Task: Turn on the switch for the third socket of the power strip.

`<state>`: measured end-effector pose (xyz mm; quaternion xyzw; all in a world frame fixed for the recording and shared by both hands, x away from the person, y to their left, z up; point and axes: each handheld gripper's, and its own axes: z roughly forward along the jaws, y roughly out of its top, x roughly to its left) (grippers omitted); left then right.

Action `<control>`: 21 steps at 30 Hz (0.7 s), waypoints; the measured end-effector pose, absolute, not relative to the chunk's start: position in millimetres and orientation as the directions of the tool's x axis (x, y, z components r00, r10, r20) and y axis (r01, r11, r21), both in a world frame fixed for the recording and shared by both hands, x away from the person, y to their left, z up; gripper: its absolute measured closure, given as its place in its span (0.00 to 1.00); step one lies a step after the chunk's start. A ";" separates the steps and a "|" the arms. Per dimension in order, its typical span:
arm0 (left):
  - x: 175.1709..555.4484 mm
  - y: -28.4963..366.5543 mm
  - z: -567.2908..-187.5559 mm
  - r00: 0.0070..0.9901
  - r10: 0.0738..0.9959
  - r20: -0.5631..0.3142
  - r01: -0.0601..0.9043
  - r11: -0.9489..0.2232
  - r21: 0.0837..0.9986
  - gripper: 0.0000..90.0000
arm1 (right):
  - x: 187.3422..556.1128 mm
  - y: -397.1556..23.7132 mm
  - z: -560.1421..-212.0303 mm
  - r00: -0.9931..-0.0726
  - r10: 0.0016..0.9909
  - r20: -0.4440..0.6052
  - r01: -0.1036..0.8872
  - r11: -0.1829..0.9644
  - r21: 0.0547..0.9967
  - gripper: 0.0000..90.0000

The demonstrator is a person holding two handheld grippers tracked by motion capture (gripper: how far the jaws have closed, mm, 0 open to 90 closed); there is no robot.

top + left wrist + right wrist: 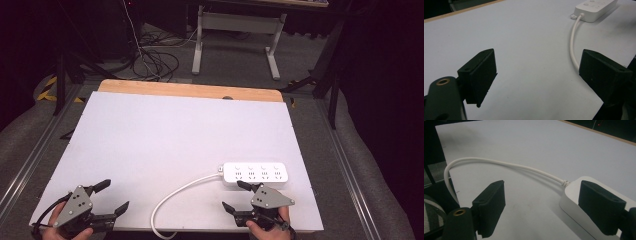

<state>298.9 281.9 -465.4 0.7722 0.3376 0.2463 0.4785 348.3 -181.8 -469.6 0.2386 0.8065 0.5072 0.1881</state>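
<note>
Dim lab floor with cables behind a white counter [165, 145]. Right tool [240, 199], jaws spread wide and gripping nothing, sits at 5 o'clock, just short of the power strip [256, 173], probably lining up a grab. Left tool [111, 196] at 7 o'clock, also open and empty. Strip's cord [175, 197] loops toward 6.

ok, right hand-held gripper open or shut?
Open. The right hand-held gripper has its jaws wide apart, gripping nothing; one jaw hangs over the power strip end.
</note>
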 end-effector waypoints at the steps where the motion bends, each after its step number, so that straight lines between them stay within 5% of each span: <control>1: 298.9 281.9 -465.5 0.651 0.757 0.058 0.286 -0.315 0.905 0.17 | 347.5 -181.5 -467.5 -0.815 0.576 -0.060 0.198 0.374 0.906 0.27; 21: 298.3 281.1 -466.3 0.639 0.766 0.071 0.291 -0.326 0.900 0.17 | 353.7 -177.8 -433.9 -0.815 0.575 -0.069 0.230 0.431 0.873 0.39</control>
